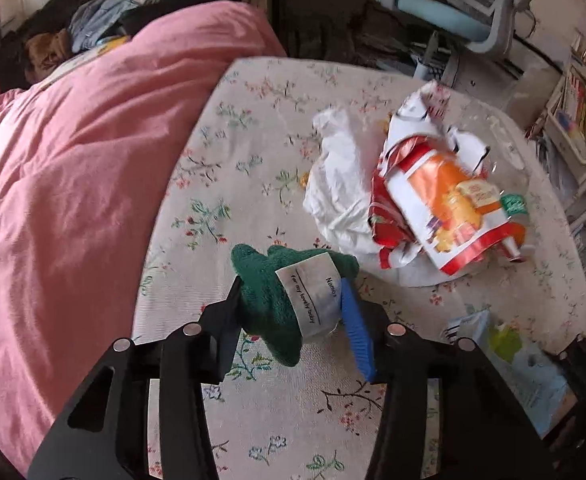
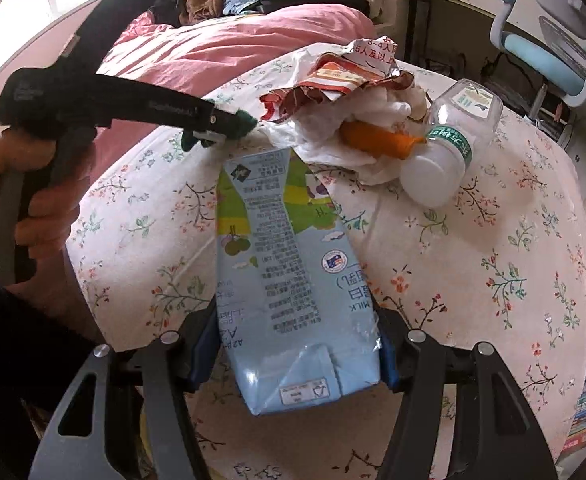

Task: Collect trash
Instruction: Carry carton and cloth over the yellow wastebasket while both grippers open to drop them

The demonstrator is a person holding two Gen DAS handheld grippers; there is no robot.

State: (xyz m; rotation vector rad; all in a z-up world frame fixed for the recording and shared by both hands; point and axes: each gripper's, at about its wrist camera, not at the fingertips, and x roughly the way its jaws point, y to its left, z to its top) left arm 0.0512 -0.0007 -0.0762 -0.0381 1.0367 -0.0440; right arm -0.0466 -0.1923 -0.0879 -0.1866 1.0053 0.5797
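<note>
My left gripper (image 1: 293,312) is shut on a green knitted item with a white paper band (image 1: 289,300) and holds it above the floral bed sheet (image 1: 229,184). It also shows in the right wrist view (image 2: 221,130), left of the trash pile. My right gripper (image 2: 297,344) is shut on a light blue milk carton (image 2: 289,276), held over the sheet. The pile holds a white plastic bag (image 1: 337,184), a red and orange snack wrapper (image 1: 449,204), an orange object (image 2: 377,140) and a clear plastic bottle (image 2: 449,140) lying on its side.
A pink duvet (image 1: 73,184) covers the left of the bed, with heaped clothes (image 1: 93,20) beyond it. A blue office chair (image 1: 473,12) stands past the bed's far edge. Shelves with books (image 1: 573,112) line the right.
</note>
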